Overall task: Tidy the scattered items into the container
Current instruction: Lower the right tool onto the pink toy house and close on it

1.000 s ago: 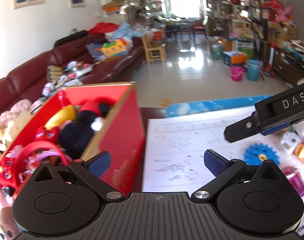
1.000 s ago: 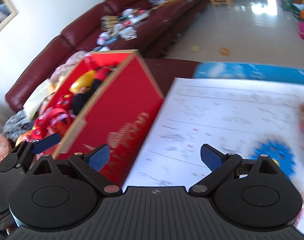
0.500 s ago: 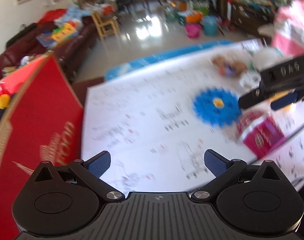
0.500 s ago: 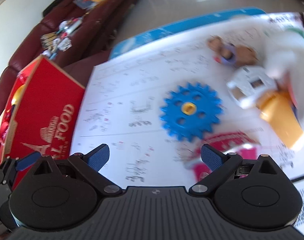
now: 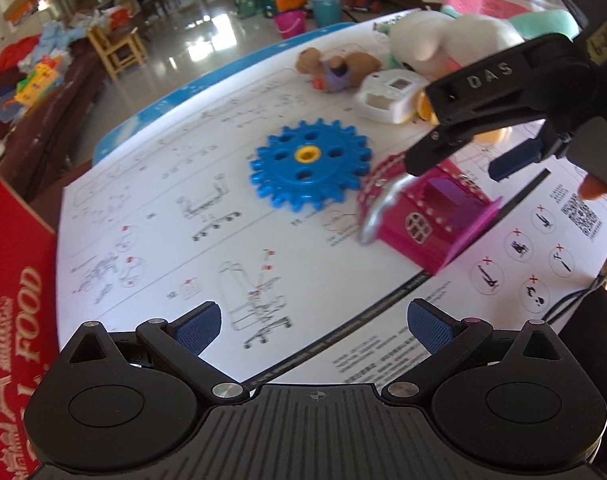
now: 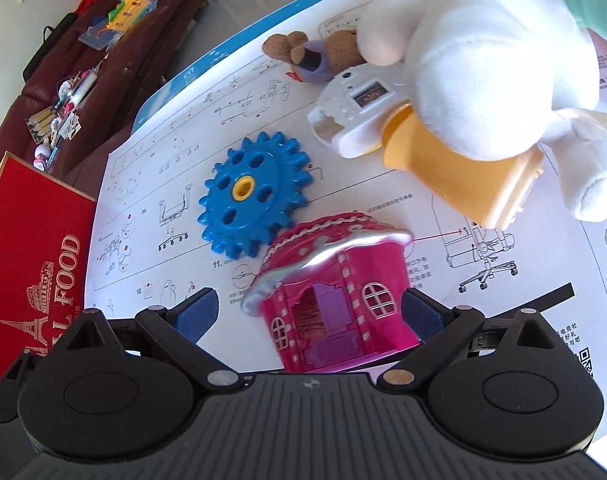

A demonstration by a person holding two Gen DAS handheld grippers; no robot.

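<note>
A pink toy house (image 6: 335,304) with a silver roof edge lies on the white instruction sheet, between the fingers of my open right gripper (image 6: 309,312); the jaws are not closed on it. In the left wrist view the house (image 5: 427,216) sits under the right gripper (image 5: 463,152). A blue toothed gear (image 6: 251,194) (image 5: 309,164) lies just beyond it. My left gripper (image 5: 313,326) is open and empty, low over the sheet. The red cardboard box (image 6: 27,248) (image 5: 11,320) stands at the left.
Past the gear lie a white toy camera (image 6: 355,112), a small brown teddy (image 6: 311,54), a yellow-orange block (image 6: 467,176) and a large white plush (image 6: 483,60). A dark red sofa (image 6: 83,64) with clutter runs behind the table on the left.
Both grippers have swung right, away from the red box and toward the toys. The right gripper has come down around the pink house, which now lies between its open fingers.
</note>
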